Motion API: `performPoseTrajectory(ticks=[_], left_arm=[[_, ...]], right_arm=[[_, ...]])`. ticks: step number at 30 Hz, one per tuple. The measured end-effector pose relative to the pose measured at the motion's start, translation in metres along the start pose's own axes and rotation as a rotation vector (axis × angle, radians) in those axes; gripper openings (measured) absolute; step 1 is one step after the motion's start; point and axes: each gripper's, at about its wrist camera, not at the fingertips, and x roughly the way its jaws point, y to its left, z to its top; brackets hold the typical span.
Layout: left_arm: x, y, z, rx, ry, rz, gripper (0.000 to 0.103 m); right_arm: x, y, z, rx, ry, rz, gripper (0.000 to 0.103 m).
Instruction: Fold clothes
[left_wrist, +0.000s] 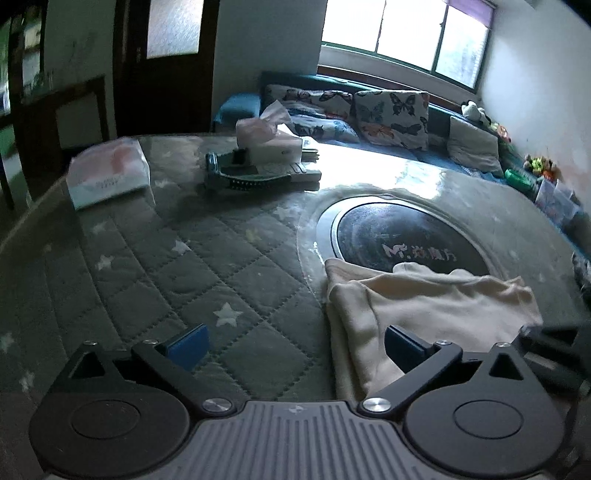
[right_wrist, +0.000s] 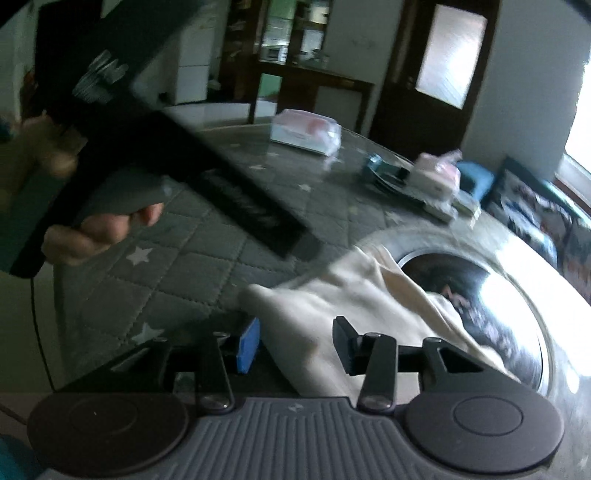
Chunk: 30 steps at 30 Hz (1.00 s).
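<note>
Left gripper (left_wrist: 293, 349) spread wide, nothing between the pads, its right pad over the near left edge of one cream garment (left_wrist: 424, 299); right gripper (right_wrist: 295, 343) also parted, straddling that garment's (right_wrist: 332, 314) near corner without clamping. Garment bunched on the quilted tabletop (left_wrist: 166, 258), long axis running left to right, far edge lapping the round dark inset (left_wrist: 399, 240). Farther back, two tissue packs (left_wrist: 110, 173) (left_wrist: 258, 129), one with a tissue sticking out, and a teal basket (left_wrist: 243, 173), contents unclear.
</note>
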Motion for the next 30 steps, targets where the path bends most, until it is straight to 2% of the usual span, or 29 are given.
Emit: performPoseTrajectory(ticks=[5,7,10,11,15,23,30], left_arm=[[0.007,-0.002,0.001,-0.039,0.043,-0.028,0.103],[0.012,-0.003,0.001,-0.059,0.079,-0.04,0.103],[0.016,-0.001,0.001,-0.106,0.093,-0.059,0.103],[0.017,0.0,0.001,-0.121,0.096,-0.064,0.103],[0.021,0.003,0.004,-0.194,0.114,-0.094,0.103],[0.029,-0.007,0.007,-0.251,0.148,-0.15,0.101],[0.04,-0.011,0.005,-0.328,0.203,-0.212,0.084]], right_arm=[[0.013,0.021,0.003,-0.105,0.003,-0.034,0.044],[0.019,0.026,0.002,-0.119,0.013,-0.037,0.041],[0.023,0.028,0.001,-0.12,0.017,-0.049,0.037],[0.022,0.027,0.001,-0.111,0.015,-0.051,0.03],[0.017,0.017,0.001,-0.046,-0.003,-0.033,0.019],[-0.003,-0.013,-0.001,0.139,-0.038,0.048,0.014],[-0.017,-0.037,-0.001,0.23,-0.074,0.087,0.014]])
